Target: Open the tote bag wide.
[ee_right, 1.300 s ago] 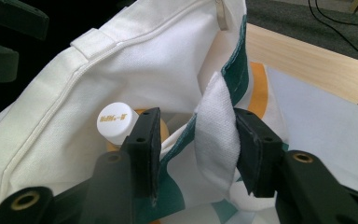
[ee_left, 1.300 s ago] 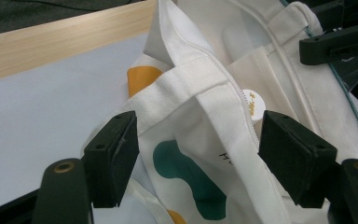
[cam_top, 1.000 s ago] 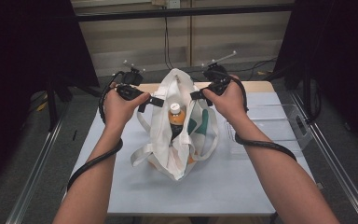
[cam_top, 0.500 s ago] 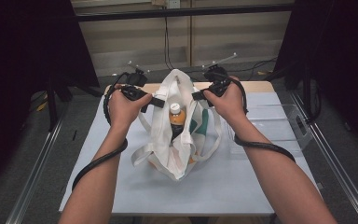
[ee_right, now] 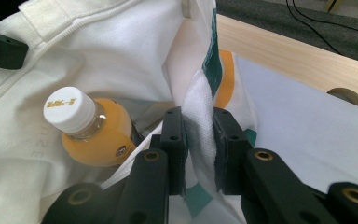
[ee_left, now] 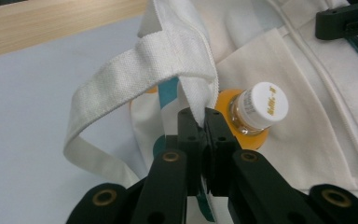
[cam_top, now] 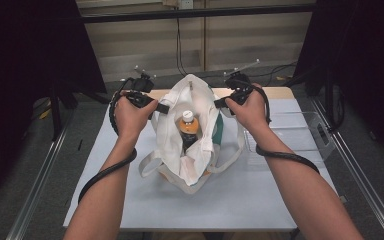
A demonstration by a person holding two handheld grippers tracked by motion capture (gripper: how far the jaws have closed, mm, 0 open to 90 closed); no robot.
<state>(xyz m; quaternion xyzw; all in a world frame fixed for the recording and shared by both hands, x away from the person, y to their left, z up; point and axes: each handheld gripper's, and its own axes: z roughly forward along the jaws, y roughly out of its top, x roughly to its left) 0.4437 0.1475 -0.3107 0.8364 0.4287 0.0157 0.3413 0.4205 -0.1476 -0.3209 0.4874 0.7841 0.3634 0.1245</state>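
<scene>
White tote bag of woven canvas sits near the middle of the pale blue-grey tabletop, its mouth held apart from both sides. The cloth is soft and creased, with teal and orange printed patches on its outer face and flat webbing handles whose ribbed weave shows clearly in the left gripper view. One handle loops loosely down onto the tabletop on the person's side.

Inside the bag stands a bottle, a round clear plastic one filled with orange liquid and closed by a white ribbed screw cap. Its long axis runs close to upright, cap up toward the open mouth, leaning slightly against the cloth. The bag's own long axis runs from the person toward the far edge of the tabletop, where a strip of light wood shows.

The left gripper has just been closing its fingers, and they now pinch the left rim of the bag where the handle is sewn on, the black pads nearly meeting with only the cloth between them. The right gripper has likewise just been closing its fingers, and they now clamp a thicker fold of the right rim, which bunches up between the pads.
</scene>
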